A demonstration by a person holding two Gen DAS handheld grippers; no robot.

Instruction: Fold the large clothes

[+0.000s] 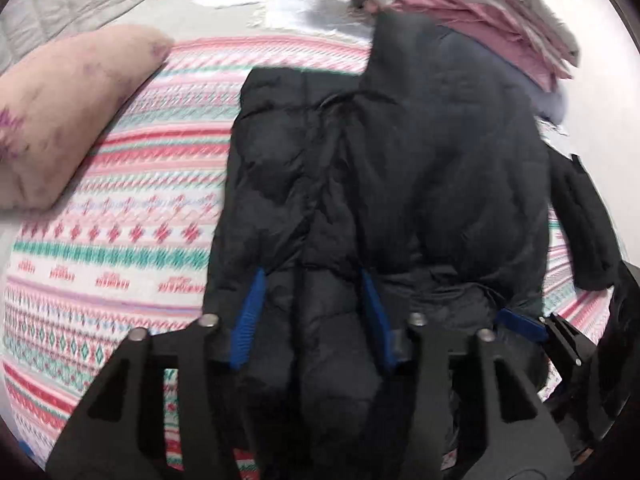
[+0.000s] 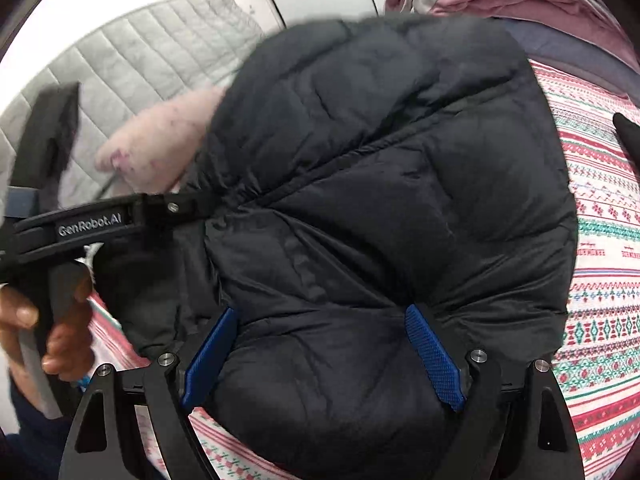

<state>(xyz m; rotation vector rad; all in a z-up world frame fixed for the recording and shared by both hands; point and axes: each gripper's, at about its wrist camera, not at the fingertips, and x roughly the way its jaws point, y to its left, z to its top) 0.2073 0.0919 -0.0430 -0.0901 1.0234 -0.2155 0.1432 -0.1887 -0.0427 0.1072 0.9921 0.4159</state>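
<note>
A black puffer jacket (image 1: 380, 184) lies on a bed with a pink, white and teal patterned sheet (image 1: 120, 240). My left gripper (image 1: 312, 280) has its blue pads wide apart, with a thick fold of the jacket between them. My right gripper (image 2: 320, 316) also stands wide open around a bulging part of the jacket (image 2: 380, 184). The left gripper's body (image 2: 96, 220) and the hand holding it show at the left of the right wrist view. The right gripper's blue pad (image 1: 520, 322) shows at the lower right of the left wrist view.
A pale pink pillow (image 1: 68, 120) lies at the left of the bed. A stack of folded pink and grey clothes (image 1: 480, 12) sits at the far right, behind the jacket. A grey quilted headboard (image 2: 140, 60) stands beyond the pillow.
</note>
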